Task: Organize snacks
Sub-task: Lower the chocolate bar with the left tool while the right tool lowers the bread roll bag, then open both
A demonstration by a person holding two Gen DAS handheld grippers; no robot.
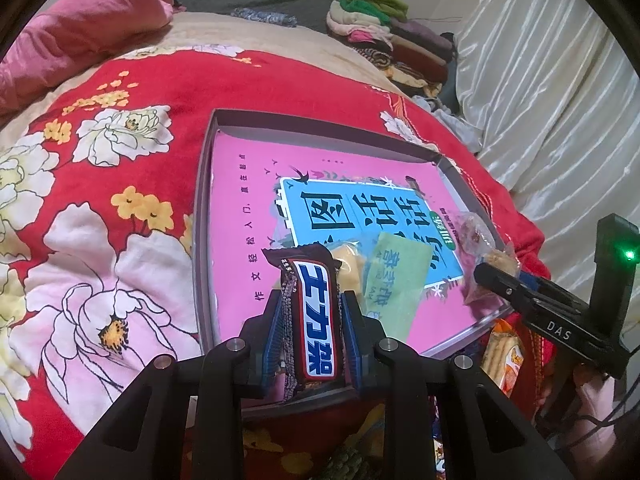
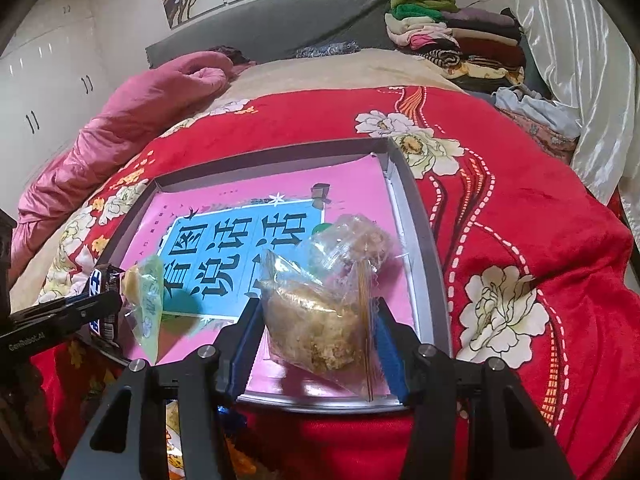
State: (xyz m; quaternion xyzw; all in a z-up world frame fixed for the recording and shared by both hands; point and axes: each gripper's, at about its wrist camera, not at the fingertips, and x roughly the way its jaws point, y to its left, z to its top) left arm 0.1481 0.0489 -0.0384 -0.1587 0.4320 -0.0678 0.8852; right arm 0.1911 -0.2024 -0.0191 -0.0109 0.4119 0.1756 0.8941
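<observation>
1. We see the left gripper pinching a brown candy bar, lower centre of its frame.
2. Right gripper clamps a clear pastry bag, lower centre.
3. Both hang over the grey tray holding a pink book.

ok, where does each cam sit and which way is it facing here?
Left wrist: on the left gripper, angled down at the tray; its fingers clamp a chocolate bar; right gripper at right.
Right wrist: on the right gripper, angled down at the tray; fingers hold a clear snack bag.
Shared: tray, pink book, red floral blanket.
</observation>
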